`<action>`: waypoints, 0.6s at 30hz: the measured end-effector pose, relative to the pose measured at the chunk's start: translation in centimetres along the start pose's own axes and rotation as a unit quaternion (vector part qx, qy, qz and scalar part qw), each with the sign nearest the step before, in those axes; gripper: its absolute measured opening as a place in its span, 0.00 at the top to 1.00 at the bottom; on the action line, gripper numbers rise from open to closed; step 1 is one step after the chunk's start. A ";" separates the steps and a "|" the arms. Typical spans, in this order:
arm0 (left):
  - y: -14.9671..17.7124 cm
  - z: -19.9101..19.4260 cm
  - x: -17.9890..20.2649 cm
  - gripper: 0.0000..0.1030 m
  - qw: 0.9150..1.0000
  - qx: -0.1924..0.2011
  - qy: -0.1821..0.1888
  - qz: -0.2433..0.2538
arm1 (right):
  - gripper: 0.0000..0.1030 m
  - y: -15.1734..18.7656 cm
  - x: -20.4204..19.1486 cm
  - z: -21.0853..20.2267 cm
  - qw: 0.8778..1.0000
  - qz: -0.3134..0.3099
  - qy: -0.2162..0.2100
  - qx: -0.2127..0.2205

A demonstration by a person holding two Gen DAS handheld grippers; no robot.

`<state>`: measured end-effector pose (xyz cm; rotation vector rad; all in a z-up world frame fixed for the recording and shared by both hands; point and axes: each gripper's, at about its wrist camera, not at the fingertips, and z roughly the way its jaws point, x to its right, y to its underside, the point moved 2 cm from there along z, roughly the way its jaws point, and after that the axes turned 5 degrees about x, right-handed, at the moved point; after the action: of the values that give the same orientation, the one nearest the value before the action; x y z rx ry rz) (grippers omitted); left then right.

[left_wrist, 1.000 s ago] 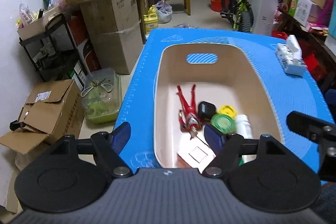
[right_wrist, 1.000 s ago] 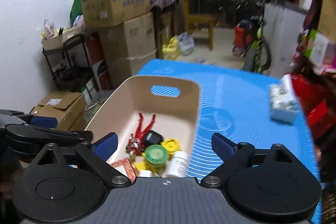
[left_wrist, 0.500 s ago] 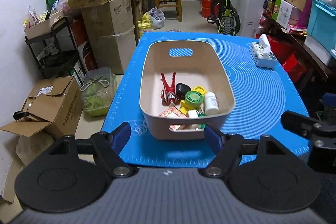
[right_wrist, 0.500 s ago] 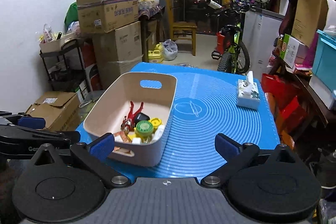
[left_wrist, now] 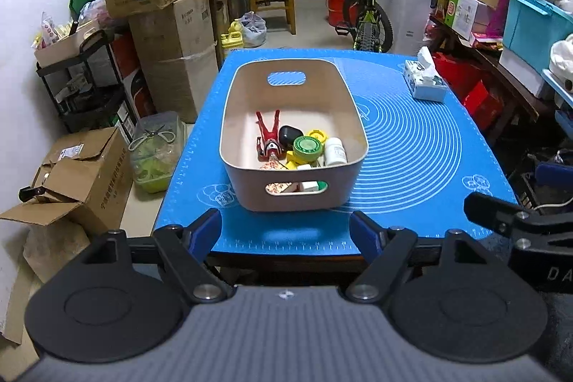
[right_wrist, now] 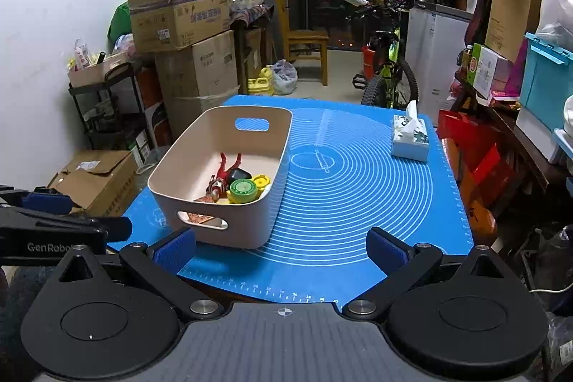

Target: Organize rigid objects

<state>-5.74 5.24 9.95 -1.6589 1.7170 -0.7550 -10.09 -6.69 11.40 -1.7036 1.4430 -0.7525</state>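
both my left tool (left_wrist: 286, 228) and right tool (right_wrist: 283, 247) are wide open and empty; i should hold them clear of the bin (left_wrist: 229, 117).

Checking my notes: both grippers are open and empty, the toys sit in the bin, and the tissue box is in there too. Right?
Not quite: the tissue box stands on the mat, apart from the bin, as the right wrist view shows. The rest holds.

- The bin (left_wrist: 247, 145) looks like smooth, matt beige plastic.
- The mat (right_wrist: 358, 203) has a slightly sheeny blue rubbery surface with printed white lines.
- The left tongs (left_wrist: 286, 231) and right tongs (right_wrist: 283, 247) are matt black plastic with blue pads and shiny metal pivots.
- The boxes (right_wrist: 200, 59) are plain brown cardboard.
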 end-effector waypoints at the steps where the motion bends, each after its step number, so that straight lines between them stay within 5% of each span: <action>1: 0.1 0.0 0.0 0.23 1.000 -0.001 0.000 0.001 | 0.02 0.1 0.2 -0.2 1.000 0.006 -0.001 0.003; 18: 0.8 0.2 -0.2 0.23 1.000 -0.014 0.000 -0.001 | 0.02 0.8 0.6 0.6 1.000 0.013 0.003 -0.013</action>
<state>-6.15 5.47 9.22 -1.6805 1.7331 -0.7344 -9.96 -7.20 10.38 -1.7003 1.4828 -0.7290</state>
